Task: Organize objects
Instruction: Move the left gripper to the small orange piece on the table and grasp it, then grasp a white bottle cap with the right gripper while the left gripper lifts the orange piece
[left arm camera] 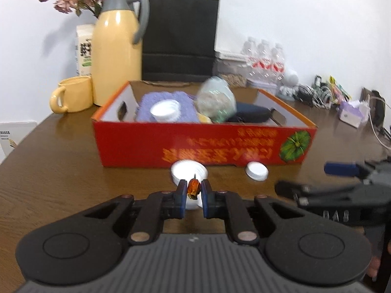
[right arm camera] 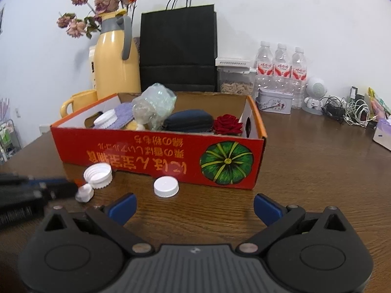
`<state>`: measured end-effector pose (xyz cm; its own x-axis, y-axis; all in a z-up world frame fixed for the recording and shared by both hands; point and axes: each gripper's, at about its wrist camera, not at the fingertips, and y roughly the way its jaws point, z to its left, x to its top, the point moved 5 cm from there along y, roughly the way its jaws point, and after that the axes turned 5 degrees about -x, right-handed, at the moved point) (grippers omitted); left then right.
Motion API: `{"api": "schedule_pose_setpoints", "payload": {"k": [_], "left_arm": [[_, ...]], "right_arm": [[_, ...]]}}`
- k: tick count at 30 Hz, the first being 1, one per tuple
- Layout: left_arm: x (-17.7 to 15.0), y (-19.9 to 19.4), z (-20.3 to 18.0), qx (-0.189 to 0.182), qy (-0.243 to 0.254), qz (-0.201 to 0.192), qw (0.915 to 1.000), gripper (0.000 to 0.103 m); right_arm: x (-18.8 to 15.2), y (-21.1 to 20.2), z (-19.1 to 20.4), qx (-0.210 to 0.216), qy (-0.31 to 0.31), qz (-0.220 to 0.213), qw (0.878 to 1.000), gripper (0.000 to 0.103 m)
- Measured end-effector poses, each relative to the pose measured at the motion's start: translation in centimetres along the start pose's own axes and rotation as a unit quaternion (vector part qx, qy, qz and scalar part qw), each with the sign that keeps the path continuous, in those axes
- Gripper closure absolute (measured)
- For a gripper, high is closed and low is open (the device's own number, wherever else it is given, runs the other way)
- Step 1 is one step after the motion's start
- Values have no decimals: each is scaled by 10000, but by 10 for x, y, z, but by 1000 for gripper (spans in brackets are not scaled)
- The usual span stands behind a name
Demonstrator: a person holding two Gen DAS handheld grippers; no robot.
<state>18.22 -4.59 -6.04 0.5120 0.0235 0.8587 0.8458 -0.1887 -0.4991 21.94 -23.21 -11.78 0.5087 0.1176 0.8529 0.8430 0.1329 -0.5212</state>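
Your left gripper [left arm camera: 194,190] is drawn in narrow, its two blue-faced fingers pinching a small orange-red object [left arm camera: 193,189] between them; what that object is cannot be made out. It is held just above the desk [left arm camera: 61,171], right in front of a white ribbed cap [left arm camera: 189,171] that lies open side up close to the near wall of the red cardboard box [left arm camera: 202,144]. A second, flat white cap [right arm camera: 166,186] rests on the desk a little to the right of the first, also near that wall. Your right gripper [right arm camera: 194,206] stands wide, with nothing between its fingers and only bare wood beneath them; it hovers near the flat cap without touching it. Inside the box you can see a purple knitted cloth [left arm camera: 168,103] with another white cap [left arm camera: 165,111] on it, a crumpled clear bag [right arm camera: 154,105], a dark zip case [right arm camera: 188,120] and a red rose [right arm camera: 228,124] in the right-hand corner. Behind the box stand a yellow thermos jug [left arm camera: 117,48], a yellow mug [left arm camera: 73,94] and a black paper bag [left arm camera: 179,39].
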Motion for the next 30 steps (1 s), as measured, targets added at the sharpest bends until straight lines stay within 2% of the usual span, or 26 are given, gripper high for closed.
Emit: {"api": "schedule_pose_setpoints", "payload": {"k": [6, 11, 13, 16, 19, 23, 25, 26, 28, 30], "left_arm": [[22, -3, 23, 253, 30, -310, 9992, 90], [26, 4, 33, 285, -92, -341, 9990, 90], [23, 6, 35, 292, -90, -326, 9990, 90], [21, 7, 34, 306, -23, -380, 9988, 90], [20, 5, 33, 288, -22, -427, 9987, 90], [19, 6, 35, 284, -55, -418, 9987, 90], [19, 5, 34, 290, -41, -420, 9987, 90], [19, 5, 34, 296, -29, -428, 9986, 90], [18, 5, 33, 298, -8, -438, 9986, 90], [17, 5, 33, 302, 0, -441, 9986, 90]], "right_arm": [[-2, 5, 8, 62, -129, 124, 9998, 4], [-2, 16, 11, 143, -100, 369, 9992, 14], [0, 22, 14, 155, -97, 439, 9989, 22], [3, 31, 19, 164, -91, 519, 9985, 25], [7, 40, 24, 140, -91, 527, 9985, 36], [11, 45, 27, 134, -59, 493, 9987, 47], [12, 44, 31, 158, -70, 471, 9987, 58], [13, 45, 32, 182, -74, 462, 9987, 60], [14, 45, 35, 226, -84, 447, 9987, 73], [14, 45, 38, 314, -84, 431, 9985, 77]]}}
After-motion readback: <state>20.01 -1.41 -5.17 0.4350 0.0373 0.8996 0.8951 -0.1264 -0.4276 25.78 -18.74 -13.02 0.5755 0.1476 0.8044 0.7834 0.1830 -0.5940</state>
